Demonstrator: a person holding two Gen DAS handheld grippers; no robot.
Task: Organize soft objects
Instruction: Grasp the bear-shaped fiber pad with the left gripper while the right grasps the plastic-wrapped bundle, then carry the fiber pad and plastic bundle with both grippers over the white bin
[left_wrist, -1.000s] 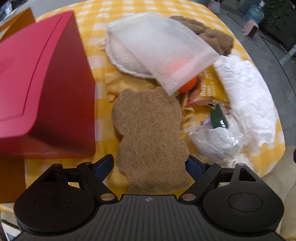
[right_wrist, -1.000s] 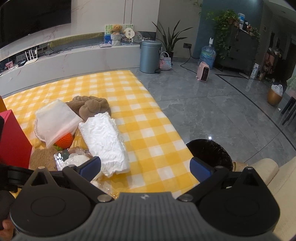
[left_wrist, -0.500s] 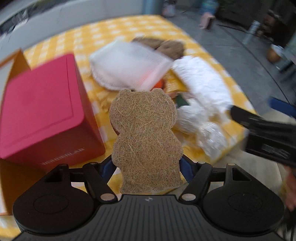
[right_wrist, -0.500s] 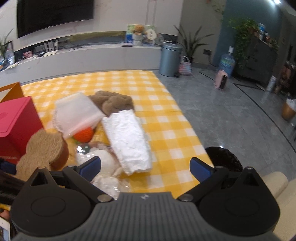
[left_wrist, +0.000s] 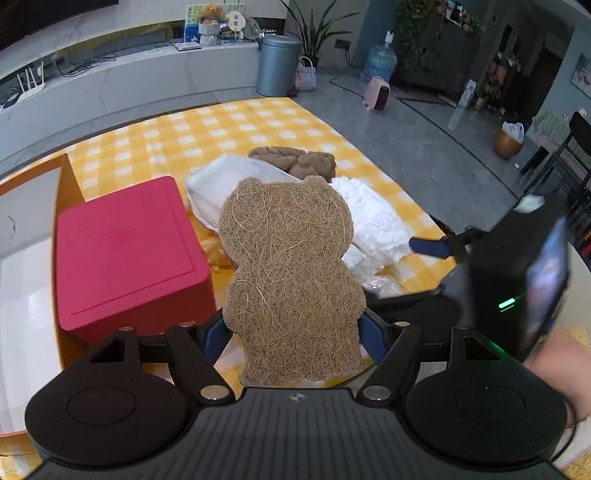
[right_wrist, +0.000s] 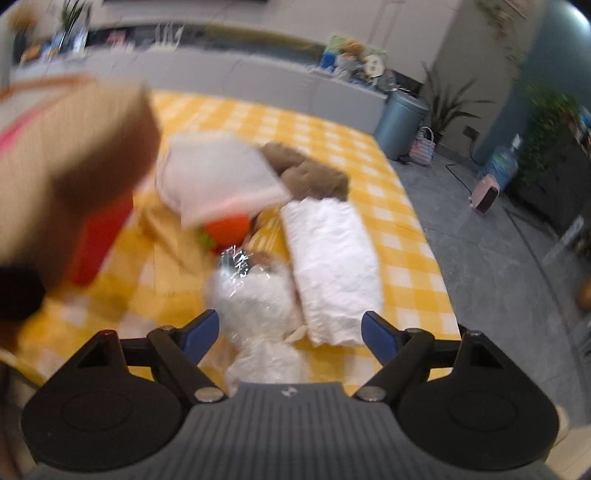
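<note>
My left gripper (left_wrist: 291, 332) is shut on a brown bear-shaped fibre pad (left_wrist: 288, 269) and holds it up above the yellow checked table (left_wrist: 236, 125). The pad shows blurred at the upper left of the right wrist view (right_wrist: 74, 155). My right gripper (right_wrist: 290, 332) is open and empty, just above a white plastic-wrapped bundle (right_wrist: 258, 295) near the table's front edge; it also shows at the right of the left wrist view (left_wrist: 428, 245). A white fluffy cloth (right_wrist: 328, 266), a white mesh pouch (right_wrist: 218, 177), a brown plush (right_wrist: 306, 173) and an orange ball (right_wrist: 227, 229) lie in a pile.
A red box (left_wrist: 125, 254) stands left of the pile, beside an open orange box (left_wrist: 33, 236) at the far left. Grey floor lies off the table's right edge. A grey bin (left_wrist: 277, 66) stands far behind.
My left gripper has lifted the bear pad off the table and tilted up. My right gripper has swung left and down toward the pile, over the wrapped bundle.
</note>
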